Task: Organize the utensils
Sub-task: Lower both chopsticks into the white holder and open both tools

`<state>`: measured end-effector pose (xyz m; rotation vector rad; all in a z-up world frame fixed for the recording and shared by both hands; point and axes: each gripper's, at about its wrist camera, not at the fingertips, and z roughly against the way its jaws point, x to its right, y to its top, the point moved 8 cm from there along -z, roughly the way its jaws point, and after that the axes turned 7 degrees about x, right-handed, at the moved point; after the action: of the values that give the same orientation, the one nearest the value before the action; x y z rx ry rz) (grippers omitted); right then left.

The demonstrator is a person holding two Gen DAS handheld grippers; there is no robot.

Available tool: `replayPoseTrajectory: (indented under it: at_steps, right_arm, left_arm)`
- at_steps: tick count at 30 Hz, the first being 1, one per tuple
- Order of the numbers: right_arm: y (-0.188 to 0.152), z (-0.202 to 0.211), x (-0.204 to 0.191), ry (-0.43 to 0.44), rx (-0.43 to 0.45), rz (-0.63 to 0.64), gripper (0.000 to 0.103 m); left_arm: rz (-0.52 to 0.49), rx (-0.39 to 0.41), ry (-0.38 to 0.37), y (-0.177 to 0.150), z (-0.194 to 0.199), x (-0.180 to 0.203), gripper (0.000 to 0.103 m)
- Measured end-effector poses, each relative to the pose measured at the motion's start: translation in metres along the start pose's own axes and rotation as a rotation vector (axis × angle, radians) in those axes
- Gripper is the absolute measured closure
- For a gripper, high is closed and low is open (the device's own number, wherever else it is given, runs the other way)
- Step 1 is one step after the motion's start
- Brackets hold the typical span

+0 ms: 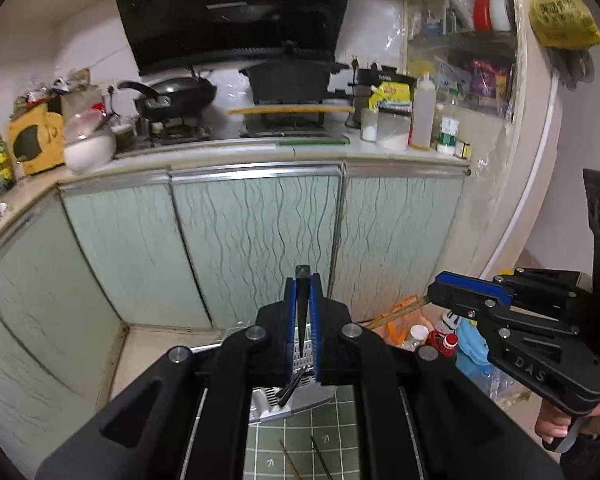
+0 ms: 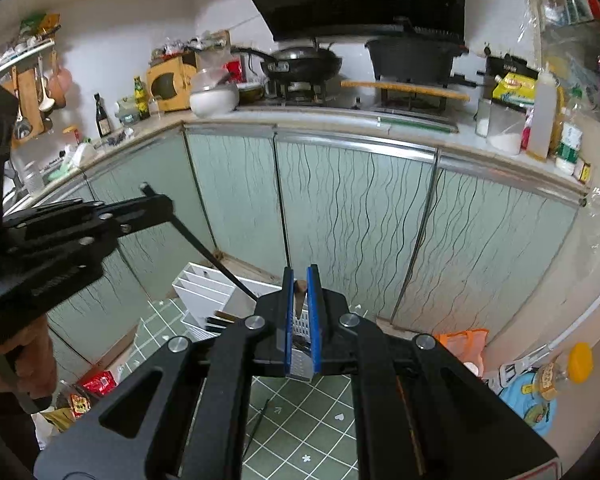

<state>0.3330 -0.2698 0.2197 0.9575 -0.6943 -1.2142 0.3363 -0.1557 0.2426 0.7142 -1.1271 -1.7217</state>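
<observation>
While both tools are held above a green gridded mat, each is clamped on a utensil. The left hand-held gripper has its blue pads closed on a thin black stick-like utensil, whose dark end pokes up between the tips; in the right wrist view that utensil runs as a long black rod slanting down from the left hand-held gripper toward a white divided organizer. The right hand-held gripper is closed on a brown wooden-looking utensil end, of which only the tip shows. The white divided organizer stands on the mat beside the pale green cabinet doors, with dark and brown pieces lying in its compartments. A perforated white basket sits just past the right tool's tips. Two thin sticks lie loose on the mat under the left tool. A hand grips the right tool's handle
</observation>
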Motion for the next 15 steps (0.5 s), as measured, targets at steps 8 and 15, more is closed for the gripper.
replayPoseTrajectory:
  at_steps: [8, 15]
  right_arm:
    - [-0.035, -0.052, 0.009, 0.021, -0.061, -0.016, 0.097]
    - [-0.055, -0.074, 0.014, 0.023, -0.089, -0.03, 0.097]
  left_arm:
    - [0.003, -0.063, -0.004, -0.045, -0.059, -0.004, 0.095]
    - [0.016, -0.09, -0.007, -0.066, -0.076, -0.009, 0.095]
